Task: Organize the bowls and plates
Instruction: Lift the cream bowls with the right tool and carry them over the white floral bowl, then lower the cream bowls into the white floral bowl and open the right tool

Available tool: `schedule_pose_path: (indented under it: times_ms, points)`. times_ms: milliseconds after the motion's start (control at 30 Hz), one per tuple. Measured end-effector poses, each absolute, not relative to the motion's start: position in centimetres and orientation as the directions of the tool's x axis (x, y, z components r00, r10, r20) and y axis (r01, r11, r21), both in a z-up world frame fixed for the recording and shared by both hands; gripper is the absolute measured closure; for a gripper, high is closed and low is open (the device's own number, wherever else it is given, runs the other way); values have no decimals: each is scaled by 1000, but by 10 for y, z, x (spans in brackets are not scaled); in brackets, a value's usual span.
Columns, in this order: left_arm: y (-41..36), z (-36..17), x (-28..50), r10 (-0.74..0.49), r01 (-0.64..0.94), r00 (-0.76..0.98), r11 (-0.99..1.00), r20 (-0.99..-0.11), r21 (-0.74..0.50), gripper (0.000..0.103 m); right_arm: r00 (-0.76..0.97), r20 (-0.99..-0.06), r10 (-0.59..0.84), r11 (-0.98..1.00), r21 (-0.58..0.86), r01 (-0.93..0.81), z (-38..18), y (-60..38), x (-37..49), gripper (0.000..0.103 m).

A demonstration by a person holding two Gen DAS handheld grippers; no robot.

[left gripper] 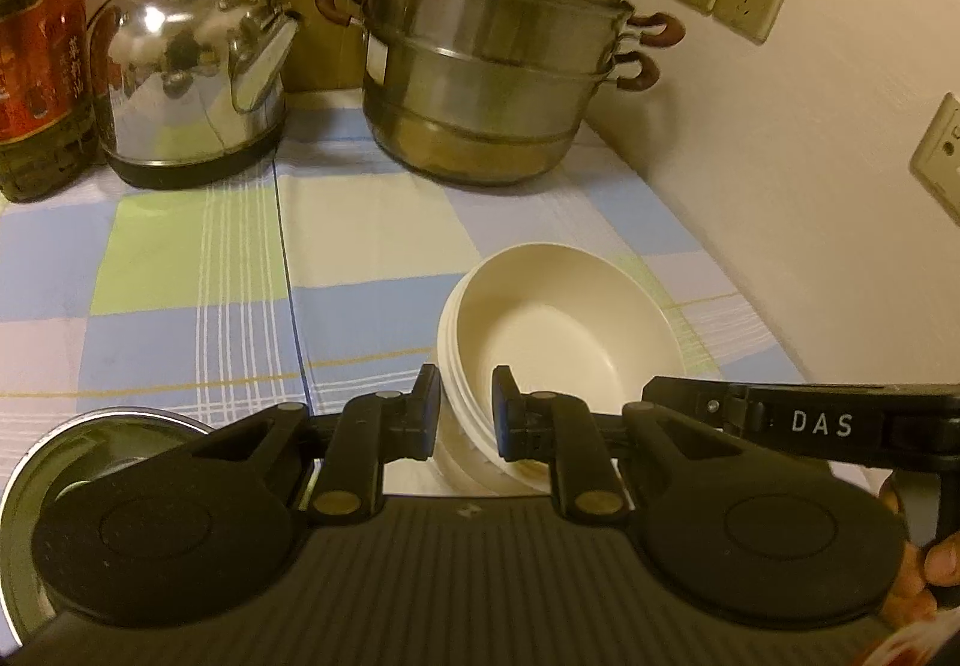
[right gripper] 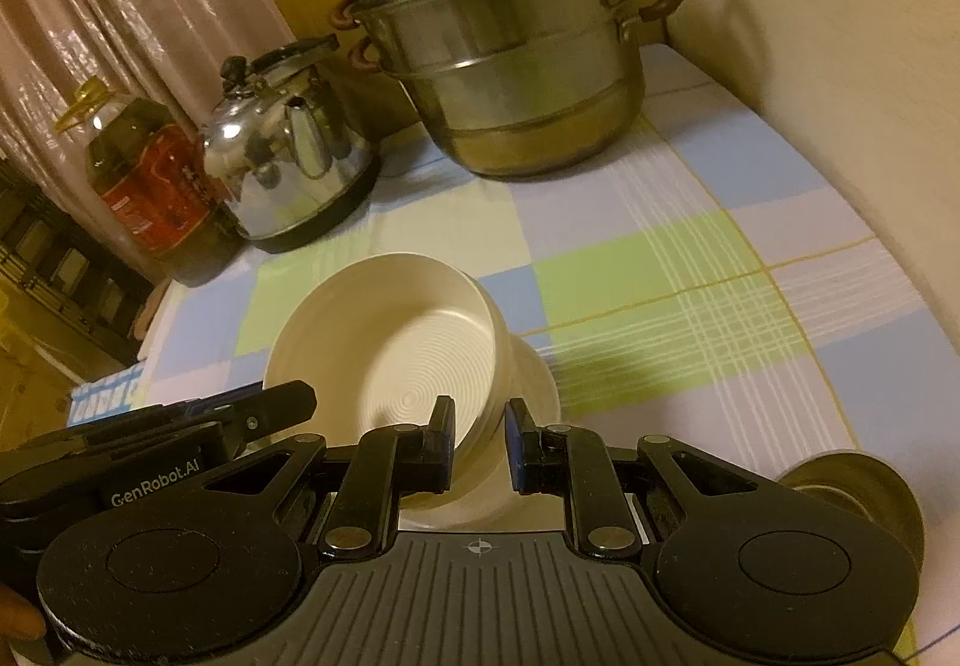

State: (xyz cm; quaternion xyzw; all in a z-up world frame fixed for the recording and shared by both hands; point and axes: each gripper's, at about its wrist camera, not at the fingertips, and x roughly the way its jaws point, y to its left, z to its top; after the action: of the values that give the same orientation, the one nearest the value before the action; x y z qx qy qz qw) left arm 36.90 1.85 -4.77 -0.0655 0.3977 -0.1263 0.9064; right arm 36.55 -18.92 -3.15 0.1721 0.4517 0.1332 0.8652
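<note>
Both hand-held grippers grasp the same stack of cream bowls point(left gripper: 558, 330) from opposite sides: the left hand-held gripper point(left gripper: 465, 408) has its narrowed jaws clamped over the stack's near-left rim, and the right hand-held gripper point(right gripper: 477, 441) pinches the wall of the bowls on the other side, one finger inside and one outside. In the left wrist view the stack tilts, its mouth turned up and toward the right wall point(left gripper: 780, 186). The bowls sit above the checked cloth of the table point(left gripper: 210, 270), near its right edge. Open cloth lies ahead as far as the steamer pot point(left gripper: 492, 48), the kettle point(left gripper: 192, 72) and the oil bottle point(left gripper: 39, 60) lined along the back edge. A steel bowl point(left gripper: 90, 456) lies low at the left.
</note>
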Motion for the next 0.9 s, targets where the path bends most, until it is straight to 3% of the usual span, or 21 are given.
schedule_pose_path:
  times_ms: [900]
  points:
    - [14, -74, 385, -263, 148, 594, 965, -760, -218, 87, 490, -771, 407, 893, 448, -37, -62, -199, 378, 84]
